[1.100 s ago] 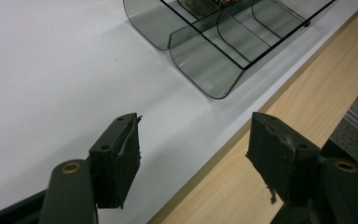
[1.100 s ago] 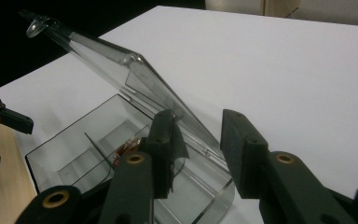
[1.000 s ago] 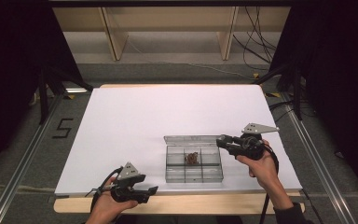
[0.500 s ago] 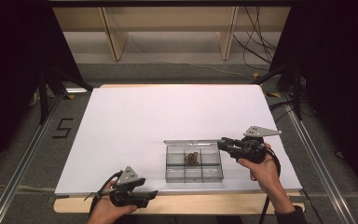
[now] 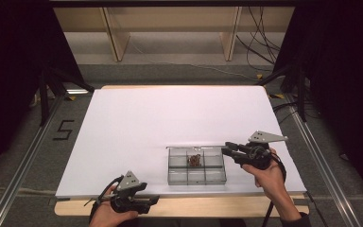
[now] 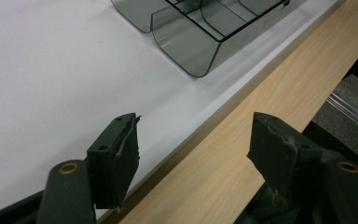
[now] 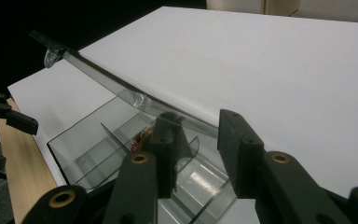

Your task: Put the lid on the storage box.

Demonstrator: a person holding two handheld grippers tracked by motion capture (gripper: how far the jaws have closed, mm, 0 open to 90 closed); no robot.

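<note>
A clear compartment box (image 5: 196,176) sits near the table's front edge, with a small brown item (image 5: 194,161) in a back middle compartment. Its clear lid (image 7: 102,81) is raised and slants over the box. My right gripper (image 5: 228,148) is at the box's back right corner. Its jaws stand partly apart with the lid's end edge between them, and one fingertip (image 7: 168,135) shows through the plastic. My left gripper (image 5: 152,200) hovers open over the wooden front edge (image 6: 261,102), left of the box (image 6: 191,42), holding nothing.
The white table sheet (image 5: 170,118) stretches far behind and to the left of the box. Wooden shelving (image 5: 170,28) and cables lie beyond the table. Metal rails (image 5: 23,165) run along both sides.
The right gripper and the lid's top edge have come slightly toward the person and lower. The left gripper has drifted a little back toward the table's front edge.
</note>
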